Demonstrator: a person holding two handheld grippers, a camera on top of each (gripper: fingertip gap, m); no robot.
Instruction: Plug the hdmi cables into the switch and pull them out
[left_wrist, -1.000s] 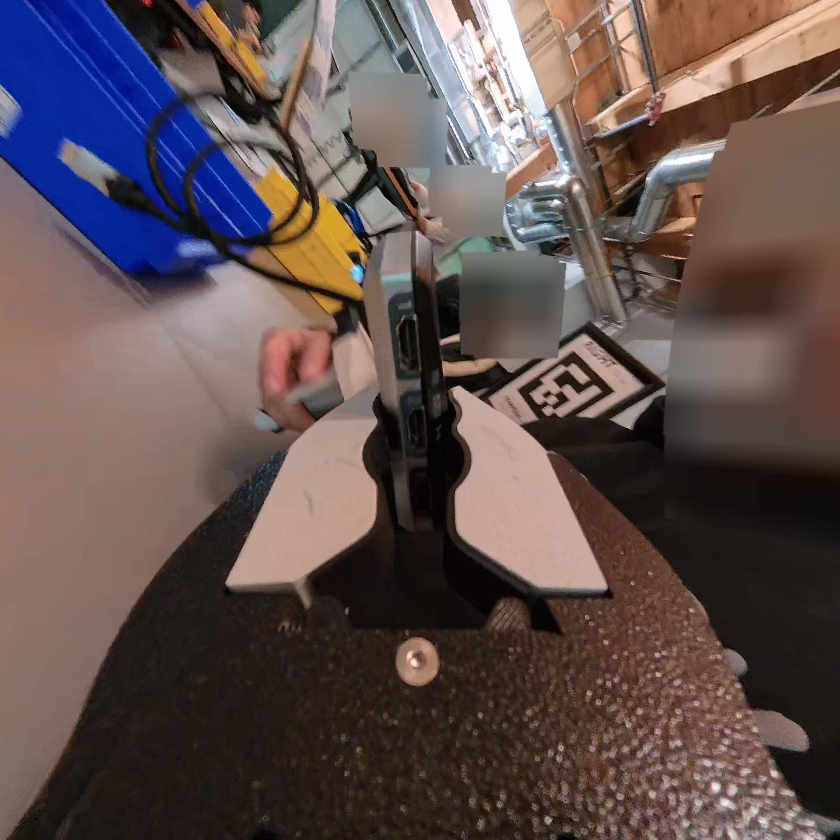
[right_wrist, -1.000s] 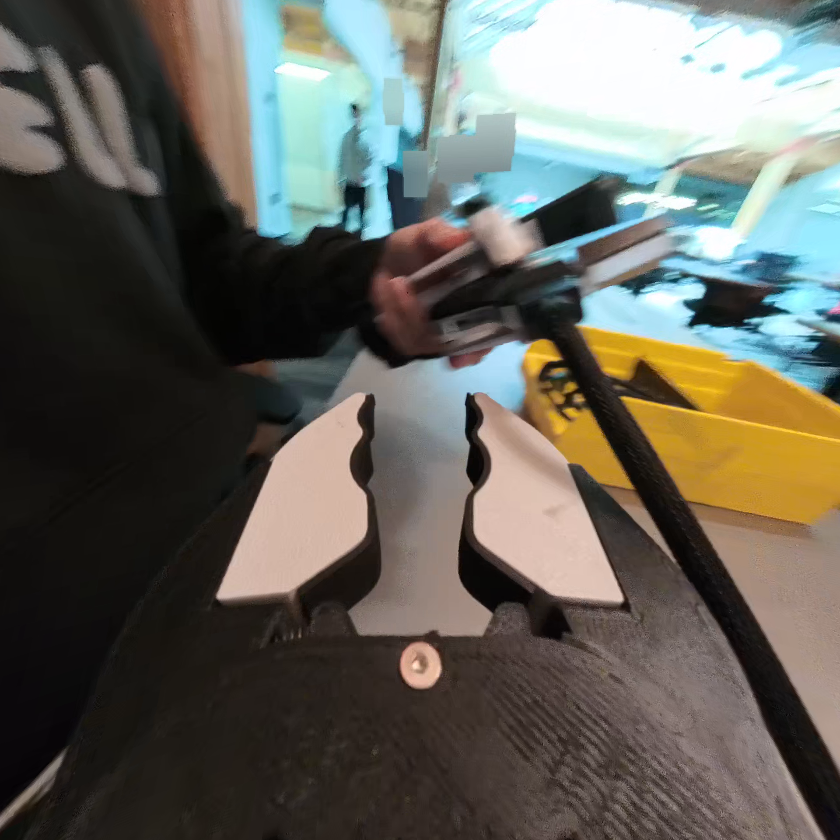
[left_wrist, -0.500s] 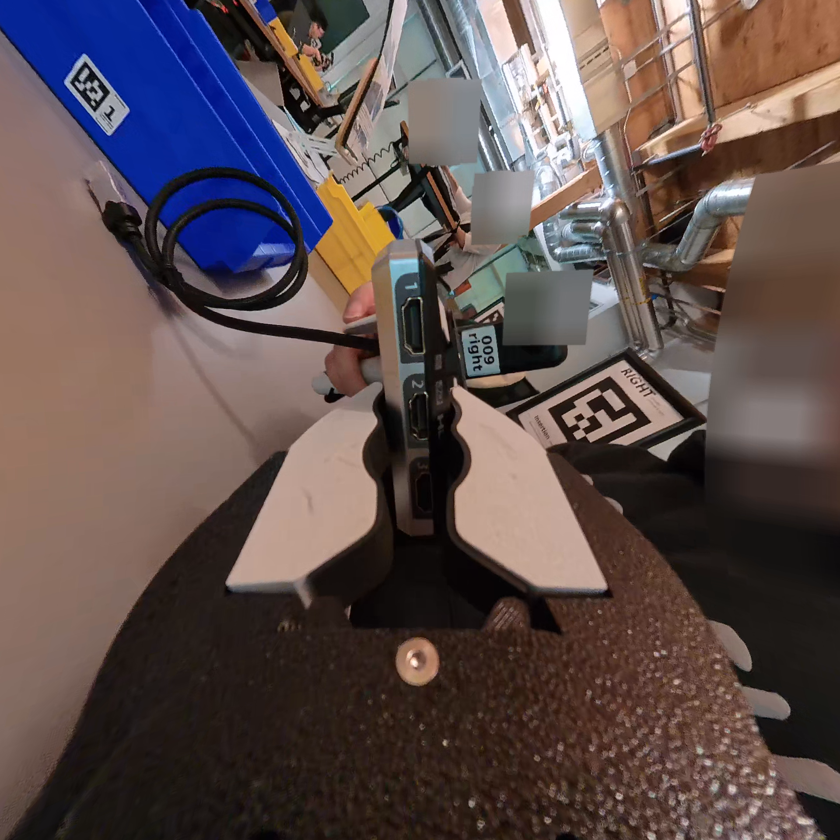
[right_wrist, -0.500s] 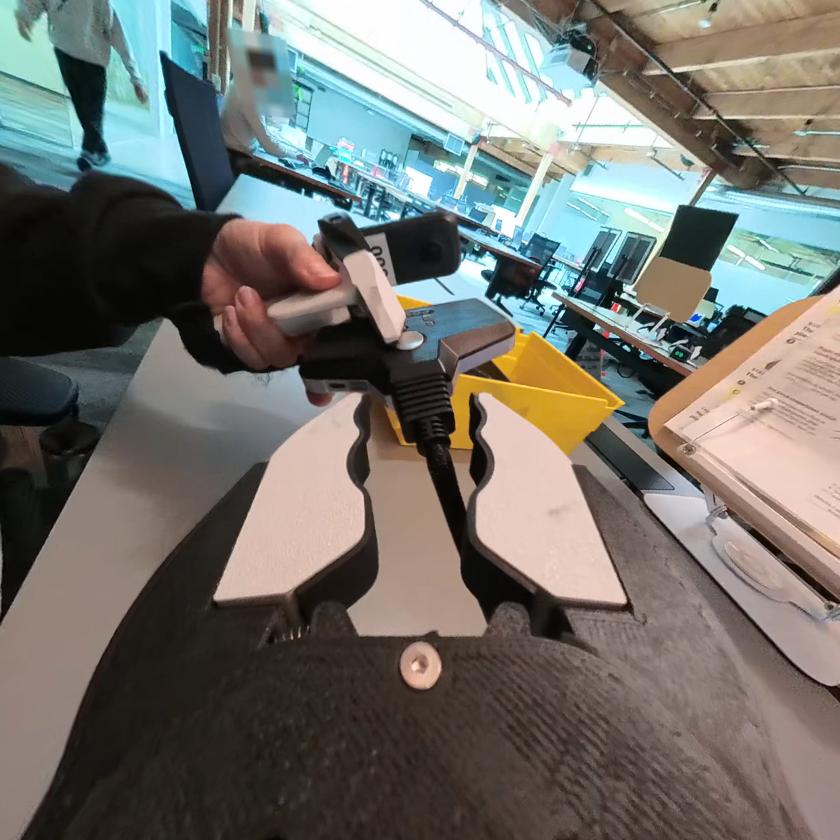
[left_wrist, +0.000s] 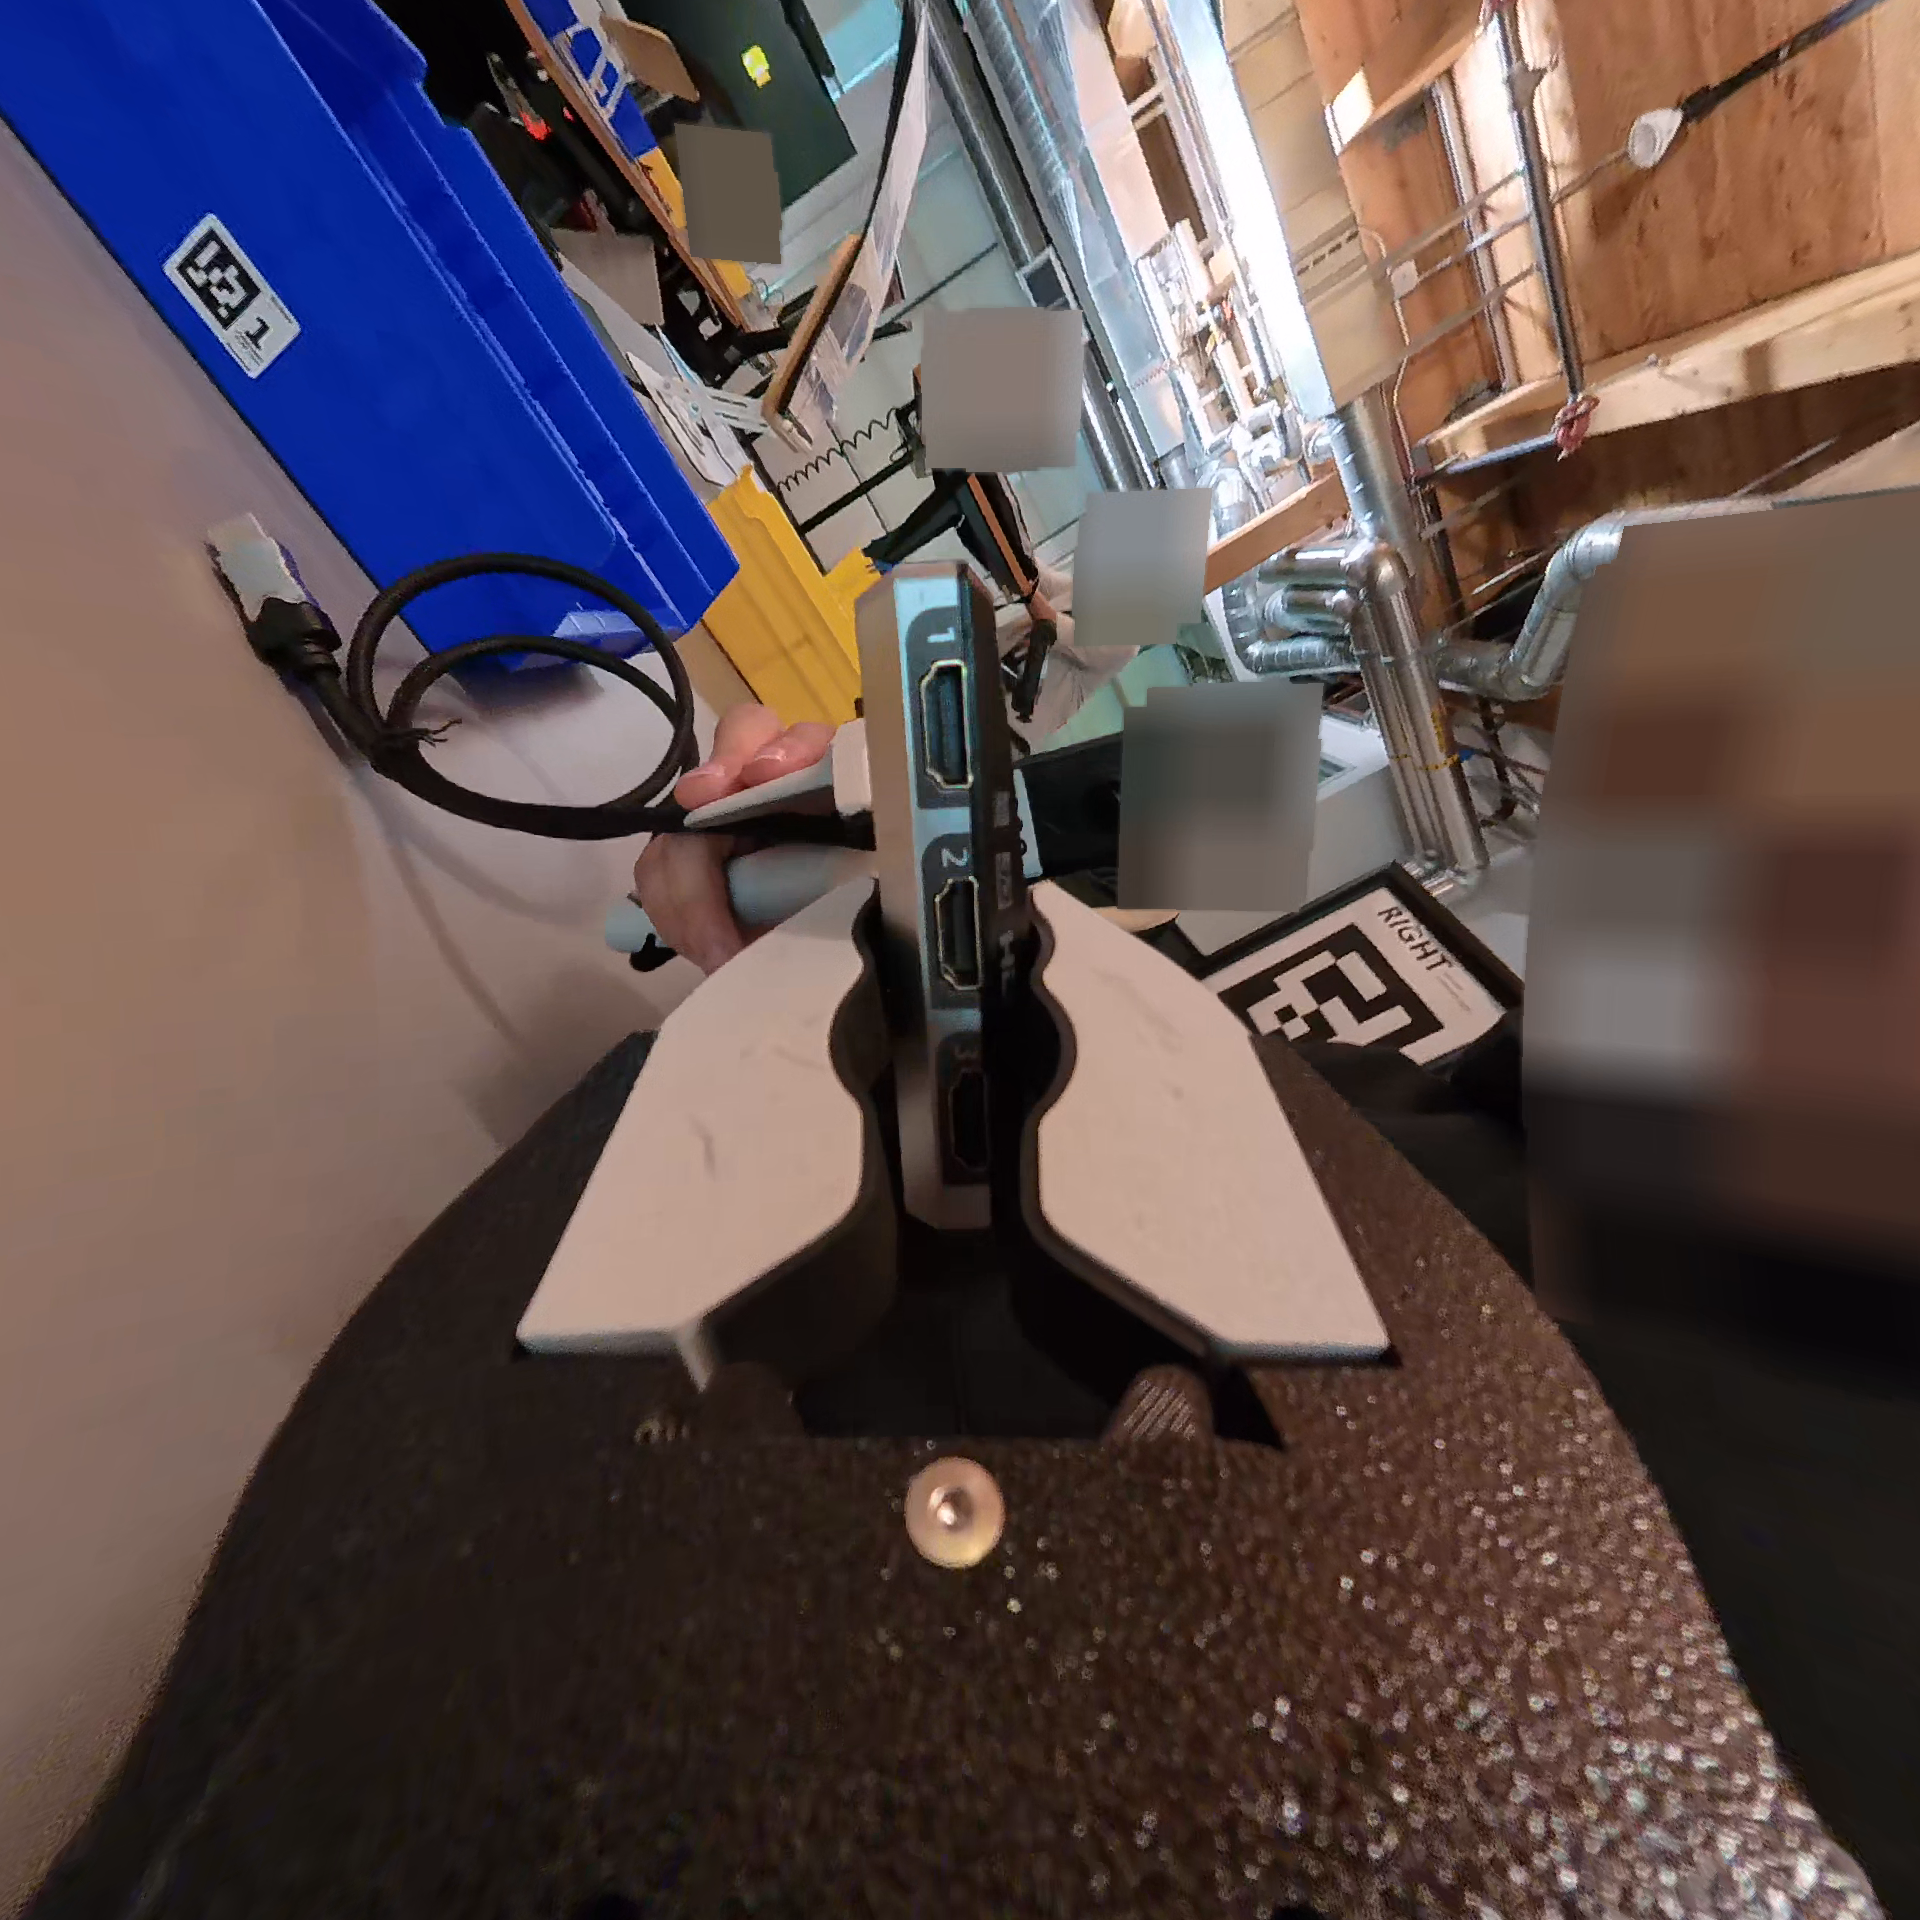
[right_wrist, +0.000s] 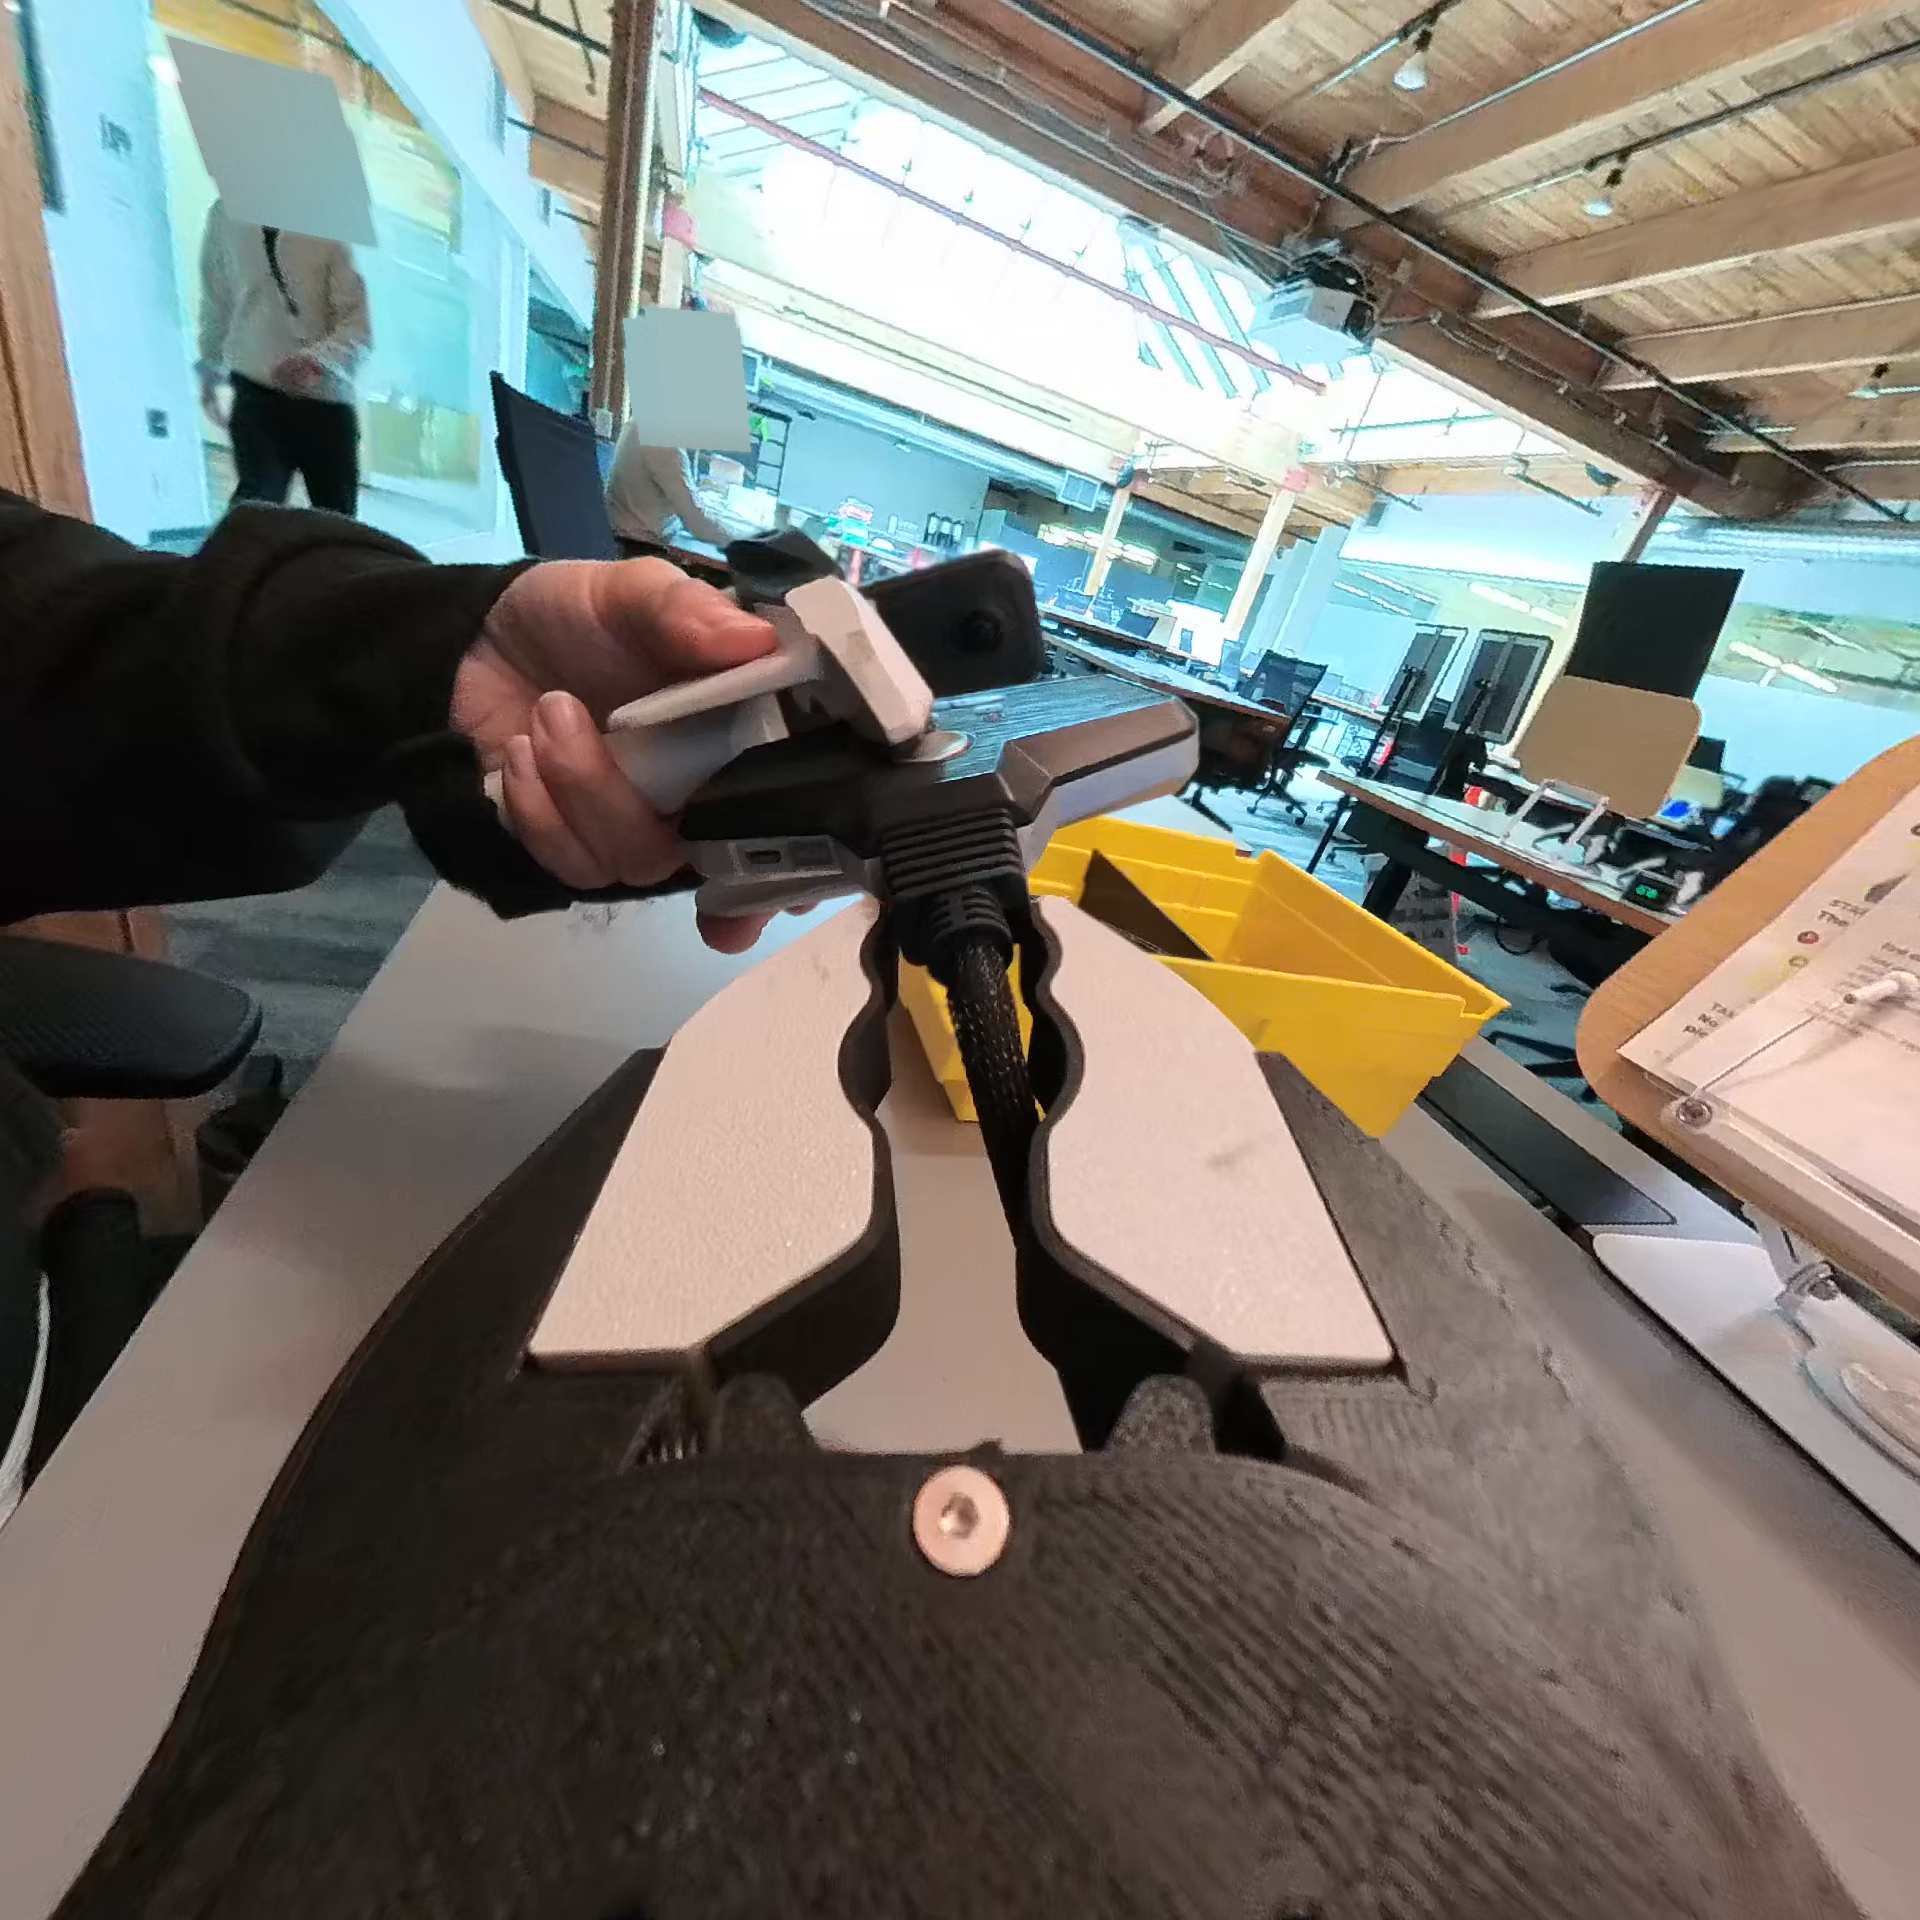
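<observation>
Since half a second ago the right gripper (right_wrist: 956, 966) has pushed forward, so the black plug (right_wrist: 948, 857) now sits at its fingertips instead of ahead of them, and the fingers have drawn in around the braided cable (right_wrist: 992, 1049). Whether they actually pinch it, I cannot tell (a gap shows on the left side, and the cable lies against the right finger (right_wrist: 1174, 1164)).

Left to right in the left wrist view: blue bin (left_wrist: 343, 343) on the grey table (left_wrist: 187, 1039), with a loose HDMI connector (left_wrist: 265, 587) lying just beside it, its black cable (left_wrist: 499, 717) coiled in a loop and running toward the person's hand (left_wrist: 717, 831). Yellow bin (left_wrist: 779, 592) behind. Then the switch (left_wrist: 935, 894), held on edge, three ports stacked and facing the camera, all three empty on this side. Left gripper (left_wrist: 948, 971) is closed on the switch, both fingers pressed against its flat sides around the second port. Framed marker card (left_wrist: 1361, 987) to the right.

Right wrist view, left to right: black sleeve (right_wrist: 239, 686), hand (right_wrist: 582, 727) gripping the left tool's handle, the switch (right_wrist: 800, 862) clamped flat in that tool and lifted above the table (right_wrist: 436, 1039). The plug is seated in the switch's near edge, cable trailing back between the right gripper's fingers. Yellow bin (right_wrist: 1309, 987) behind, then a wooden stand with a sheet (right_wrist: 1787, 1018) at far right.
</observation>
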